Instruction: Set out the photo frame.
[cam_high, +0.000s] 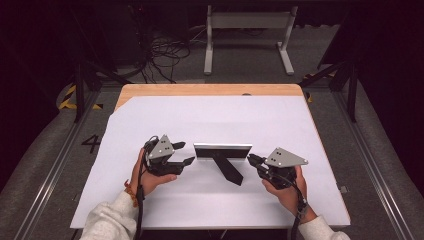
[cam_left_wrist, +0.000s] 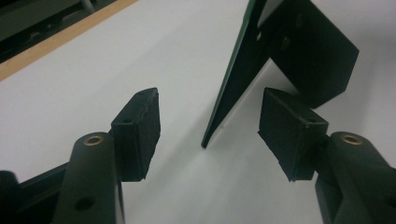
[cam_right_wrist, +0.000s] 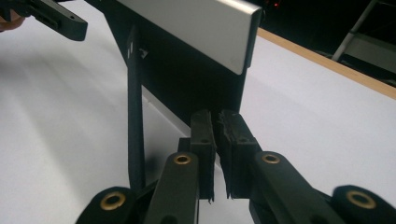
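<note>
1. The frame (cam_high: 222, 150) stands upright near the middle of the white sheet (cam_high: 210, 117), propped on its black stand leg (cam_high: 229, 170), which reaches from the frame's back toward the person

2. The right gripper (cam_high: 251, 159) is at the frame's right end, its jaws nearly closed and pinching that edge (cam_right_wrist: 243, 93); in the right gripper view the pads (cam_right_wrist: 202, 135) meet at the frame's lower corner. That pinch looks like the only thing steadying the frame

3. The left gripper (cam_high: 182, 153) sits just off the frame's left end with its jaws about half open and nothing in them. In the left gripper view the frame's thin edge (cam_left_wrist: 229, 88) lies between the pads (cam_left_wrist: 140, 128) but touches neither

4. Risk: the right grip is on a thin corner, so a small twist of that hand could turn the frame about the leg and drop it flat on the sheet

5. Risk: if the left gripper closes off-centre, one pad will strike the frame first and push it sideways toward the right gripper, dragging the leg out of line

6. Risk: the leg hangs on a hinge, so lifting the frame by one end may let the leg swing shut, and the frame would then have no support when set down

7. Risk: the sheet is smooth, so the leg's foot could slide away from the frame under any downward press
</note>
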